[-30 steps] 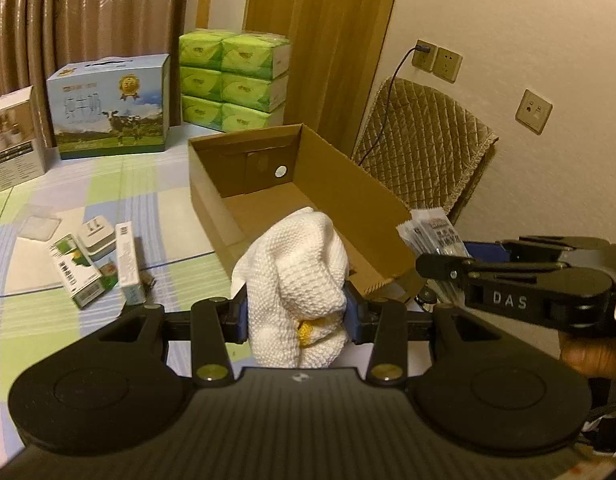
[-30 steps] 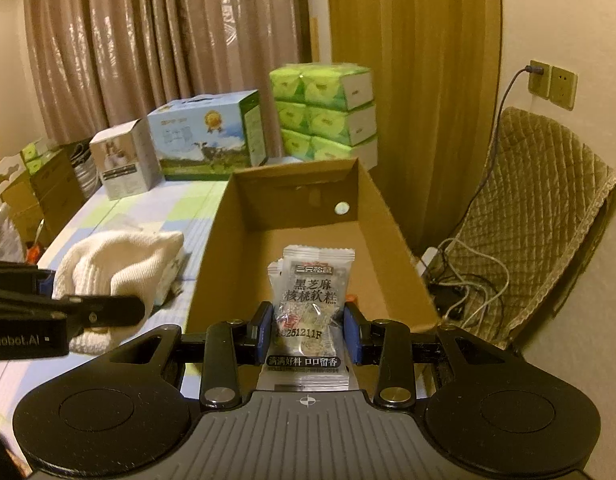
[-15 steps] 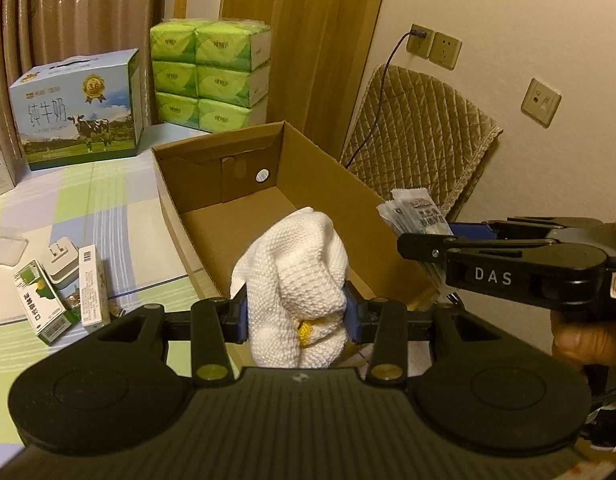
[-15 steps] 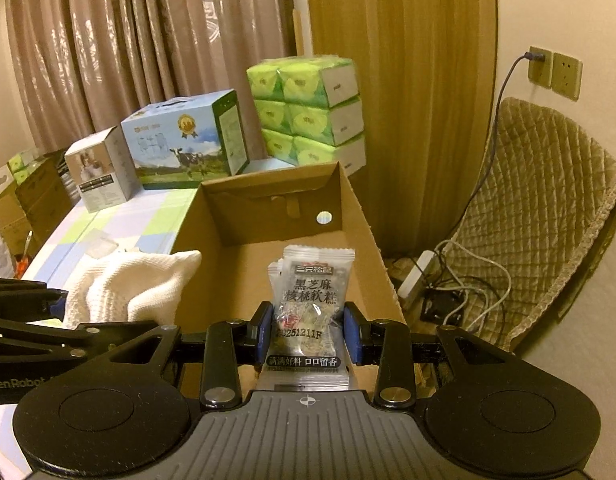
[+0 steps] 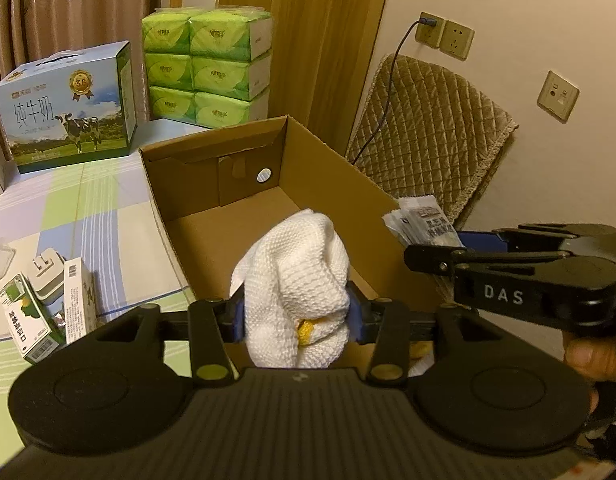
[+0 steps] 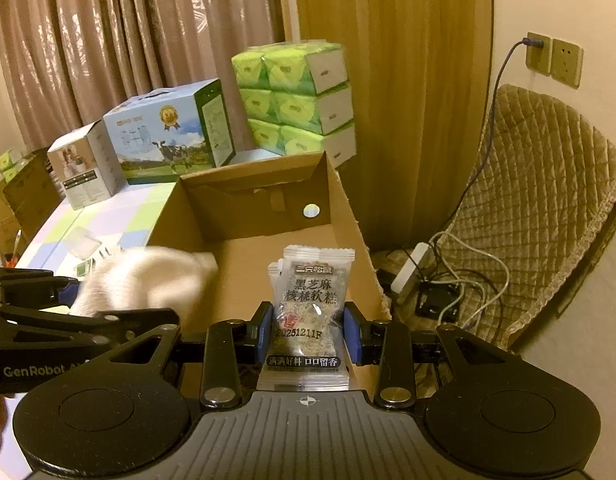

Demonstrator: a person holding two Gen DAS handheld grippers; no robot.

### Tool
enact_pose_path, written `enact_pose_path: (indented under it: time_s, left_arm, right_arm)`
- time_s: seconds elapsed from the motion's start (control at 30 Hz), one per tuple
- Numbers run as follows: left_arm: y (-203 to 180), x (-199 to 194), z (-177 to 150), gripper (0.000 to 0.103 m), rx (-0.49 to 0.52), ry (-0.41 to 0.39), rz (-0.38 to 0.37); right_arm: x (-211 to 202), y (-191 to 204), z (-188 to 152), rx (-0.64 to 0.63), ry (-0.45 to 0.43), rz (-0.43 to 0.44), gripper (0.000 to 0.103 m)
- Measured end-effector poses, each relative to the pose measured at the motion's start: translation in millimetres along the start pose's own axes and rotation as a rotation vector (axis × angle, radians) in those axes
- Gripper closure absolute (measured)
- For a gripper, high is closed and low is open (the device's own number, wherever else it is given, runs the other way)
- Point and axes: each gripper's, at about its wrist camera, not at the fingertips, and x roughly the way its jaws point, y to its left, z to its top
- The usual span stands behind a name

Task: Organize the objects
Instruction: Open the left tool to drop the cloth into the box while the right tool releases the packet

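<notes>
My left gripper (image 5: pixel 294 314) is shut on a white knitted cloth (image 5: pixel 294 280) with a yellow spot and holds it over the near end of the open cardboard box (image 5: pixel 328 184). My right gripper (image 6: pixel 308 326) is shut on clear snack packets (image 6: pixel 310 312) with black print, over the box's near right edge (image 6: pixel 358 240). The cloth also shows in the right wrist view (image 6: pixel 148 280), blurred, over the box's left side. The right gripper and its packets (image 5: pixel 424 220) show at the right in the left wrist view. The box floor looks bare.
On the checked table (image 5: pixel 88 208) lie small cartons (image 5: pixel 28 320) and a white plug (image 5: pixel 44 276). A milk carton box (image 5: pixel 68 108) and stacked green tissue packs (image 5: pixel 208 68) stand at the back. A quilted chair (image 6: pixel 548 220) and a power strip with cables (image 6: pixel 412 272) are at the right.
Both grippers have moved forward and to the right toward the box with their loads. The cloth now hangs over the box's near end; the packets sit closer to its right edge.
</notes>
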Motion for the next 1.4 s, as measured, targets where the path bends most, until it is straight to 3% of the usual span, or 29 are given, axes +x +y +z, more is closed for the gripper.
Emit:
enact_pose_path:
  time_s: [0.07, 0.57, 0.67, 0.93, 1.1, 1.4]
  left_arm:
    - [0.7, 4.4, 0.7, 0.044, -0.005, -0.007, -0.005]
    - [37.8, -39.0, -16.6, 0.044, -0.101, -0.054, 0.059]
    - [44.5, -45.1, -21.4, 0.044, -0.120, -0.056, 0.065]
    - [59.2, -63.8, -39.4, 0.044, -0.154, -0.058, 0.090]
    - [67.4, -82.2, -51.9, 0.038, -0.187, -0.064, 0.101]
    - [91.0, -120.8, -76.5, 0.033, -0.238, -0.070, 0.157]
  right_arm:
    - [0.3, -1.0, 0.0, 0.004, 0.001, 0.002, 0.069]
    - [7.8, 4.8, 1.1, 0.039, 0.007, 0.056, 0.068]
    - [8.6, 1.6, 2.8, 0.076, -0.006, 0.071, 0.043]
    - [-14.1, 9.1, -0.8, 0.090, -0.015, 0.077, 0.037]
    - [-36.1, 28.8, -7.8, 0.085, -0.031, 0.105, 0.021]
    - [-61.4, 71.7, -20.2, 0.052, -0.036, 0.136, 0.006]
